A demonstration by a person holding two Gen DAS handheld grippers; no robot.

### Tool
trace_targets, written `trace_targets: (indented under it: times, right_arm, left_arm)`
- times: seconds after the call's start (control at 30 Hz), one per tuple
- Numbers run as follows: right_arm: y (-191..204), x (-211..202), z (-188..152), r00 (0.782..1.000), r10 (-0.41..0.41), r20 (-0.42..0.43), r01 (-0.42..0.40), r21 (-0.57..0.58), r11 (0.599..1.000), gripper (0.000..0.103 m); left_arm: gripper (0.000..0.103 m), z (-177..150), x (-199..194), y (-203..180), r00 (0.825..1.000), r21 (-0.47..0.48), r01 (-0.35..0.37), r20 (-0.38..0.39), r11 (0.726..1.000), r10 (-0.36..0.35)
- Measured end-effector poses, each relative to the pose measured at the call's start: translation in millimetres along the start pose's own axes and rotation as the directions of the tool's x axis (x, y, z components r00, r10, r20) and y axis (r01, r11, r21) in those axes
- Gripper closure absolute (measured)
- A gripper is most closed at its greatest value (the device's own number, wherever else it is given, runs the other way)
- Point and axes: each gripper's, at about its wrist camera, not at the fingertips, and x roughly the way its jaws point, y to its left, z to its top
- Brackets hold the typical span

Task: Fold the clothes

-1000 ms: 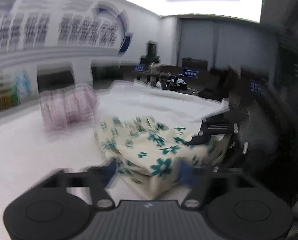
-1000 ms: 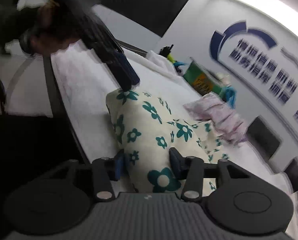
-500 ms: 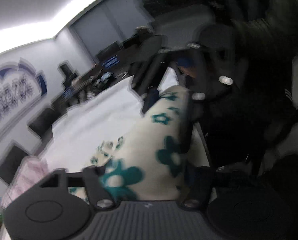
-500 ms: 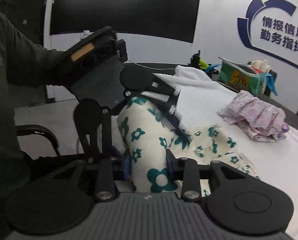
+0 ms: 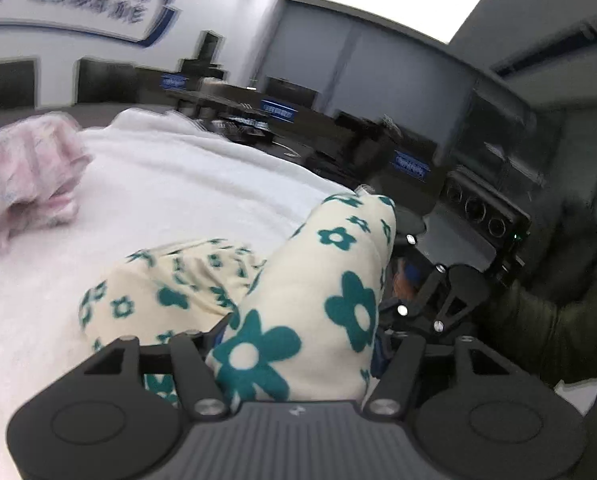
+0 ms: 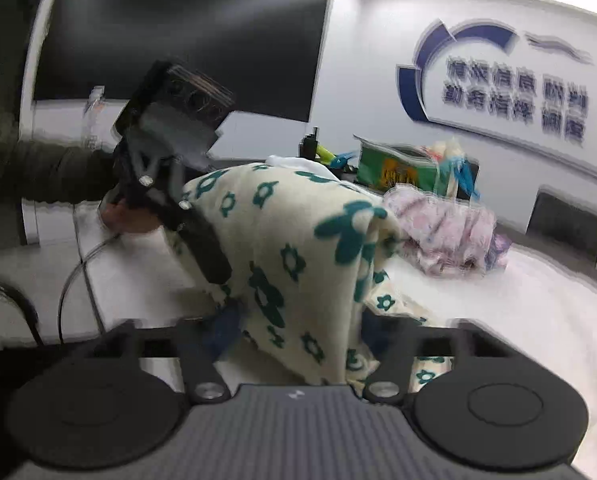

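A cream garment with teal flowers (image 5: 298,304) is lifted off the white-covered table (image 5: 178,200). My left gripper (image 5: 298,344) is shut on one bunched end of it. My right gripper (image 6: 294,324) is shut on the other end (image 6: 298,248), and the cloth hangs over its fingers. The rest of the garment trails down onto the table. In the right wrist view the left gripper (image 6: 170,184) shows at the garment's far edge; in the left wrist view the right gripper (image 5: 426,300) shows past the cloth.
A crumpled pink patterned garment (image 6: 450,236) lies on the table behind, also in the left wrist view (image 5: 22,176). A green box (image 6: 398,168) and small items stand at the table's far end. The person's dark sleeve (image 5: 558,320) is at the right.
Both grippers have lifted the floral garment higher and drawn it between them. The views have swung; the left view was turned towards the person and now faces the table.
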Motion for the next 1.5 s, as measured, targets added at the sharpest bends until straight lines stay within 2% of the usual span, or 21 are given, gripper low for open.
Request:
trace_targets:
  times: [0.1,0.17,0.2,0.3,0.37,0.43,0.53,0.63,0.7,0.8,0.93,1.0,1.03,1.17,1.2,1.23,1.3,1.33,1.37,1.43,1.5]
  right_arm:
    - [-16.0,-5.0,2.1,0.996,0.088,0.017,-0.089,0.160,0.983,0.077]
    - [-22.8,-12.7,-0.9,0.987,0.152,0.056,-0.162,0.254,0.954,0.079]
    - [-26.5,-15.1,-3.2,0.983,0.169,0.075,-0.184,0.301,0.936,0.079]
    - [-32.0,-12.4,-9.9,0.990,0.122,0.071,-0.141,0.409,0.901,0.079]
    - [-35.1,-9.1,-8.9,0.995,0.079,0.066,-0.100,0.450,0.887,0.079]
    - [-40.3,-5.1,-6.5,0.998,0.039,0.058,-0.062,0.486,0.872,0.079]
    - [-49.4,1.8,-4.1,0.999,-0.028,0.026,0.009,0.550,0.835,0.079]
    - [-56.4,12.9,-5.1,0.995,-0.089,-0.032,0.091,0.599,0.796,0.079]
    - [-58.5,19.2,-6.2,0.987,-0.142,-0.071,0.156,0.619,0.770,0.074]
    - [-56.2,20.6,-4.8,0.971,-0.213,-0.105,0.232,0.621,0.749,0.062]
    - [-47.7,0.2,5.8,0.944,-0.315,-0.103,0.313,0.590,0.745,0.036]
    - [-47.2,-12.6,9.9,0.931,-0.356,-0.086,0.332,0.605,0.723,0.022]
    - [-49.1,-15.1,7.9,0.934,-0.348,-0.081,0.318,0.632,0.707,0.019]
    - [-57.1,-14.6,-1.5,0.948,-0.308,-0.079,0.268,0.721,0.640,0.017]
    - [-58.8,-8.6,-4.6,0.951,-0.296,-0.090,0.264,0.731,0.629,0.017]
    - [-58.6,-2.3,-7.1,0.949,-0.296,-0.107,0.278,0.727,0.628,0.017]
    - [-59.1,9.4,-11.6,0.944,-0.300,-0.140,0.306,0.714,0.629,0.019]
    - [-59.7,15.0,-13.8,0.940,-0.304,-0.155,0.321,0.707,0.630,0.023]
    - [-60.2,20.2,-15.8,0.938,-0.306,-0.164,0.329,0.702,0.631,0.027]
    - [-61.1,26.5,-18.1,0.937,-0.316,-0.148,0.322,0.716,0.619,0.039]
    - [-62.1,25.0,-16.3,0.933,-0.329,-0.144,0.325,0.730,0.602,0.040]
  left_arm:
    - [0.044,-2.3,-7.9,4.7,0.999,-0.125,0.034,0.001,0.992,-0.035]
    - [0.044,-4.2,-13.2,6.4,0.999,-0.186,0.048,0.011,0.981,-0.047]
    - [0.043,-6.5,-14.2,7.3,1.000,-0.217,0.025,0.020,0.976,-0.021]
    - [0.033,-16.2,-25.7,1.2,0.988,-0.199,-0.098,0.100,0.975,0.120]
    - [0.025,-18.3,-26.3,-6.8,0.960,-0.190,-0.203,0.154,0.961,0.233]
    - [0.024,-16.7,-28.8,-3.5,0.932,-0.250,-0.264,0.182,0.932,0.313]
    - [0.025,-11.4,-21.0,4.2,0.893,-0.308,-0.354,0.170,0.883,0.417]
    - [0.025,-5.9,-12.1,11.9,0.844,-0.359,-0.440,0.147,0.823,0.515]
    - [0.026,-7.0,-7.8,15.3,0.832,-0.363,-0.458,0.146,0.811,0.535]
    - [0.025,-10.7,-18.1,28.3,0.848,-0.424,-0.401,0.163,0.812,0.504]
    - [0.017,-25.5,-60.0,26.2,0.841,-0.489,-0.382,0.168,0.784,0.515]
    - [0.016,-31.0,-78.7,26.6,0.852,-0.527,-0.344,0.173,0.777,0.495]
    - [0.016,-31.4,-84.4,27.8,0.859,-0.541,-0.322,0.178,0.777,0.480]
    - [0.015,-20.8,-74.8,35.1,0.870,-0.553,-0.310,0.162,0.773,0.465]
    - [0.016,-17.9,-66.6,37.9,0.879,-0.560,-0.304,0.147,0.771,0.453]
    - [0.020,-15.3,-56.9,40.2,0.892,-0.564,-0.292,0.132,0.773,0.433]
    - [0.040,-10.6,-36.8,45.2,0.910,-0.560,-0.271,0.116,0.783,0.397]
    - [0.061,-8.3,-26.8,48.5,0.914,-0.548,-0.267,0.118,0.792,0.389]
    - [0.071,-6.5,-18.3,51.7,0.913,-0.544,-0.270,0.118,0.795,0.392]
    - [0.072,-4.8,-9.1,58.0,0.906,-0.564,-0.266,0.131,0.782,0.403]
    - [0.070,-3.0,-8.2,62.7,0.904,-0.565,-0.248,0.158,0.787,0.398]
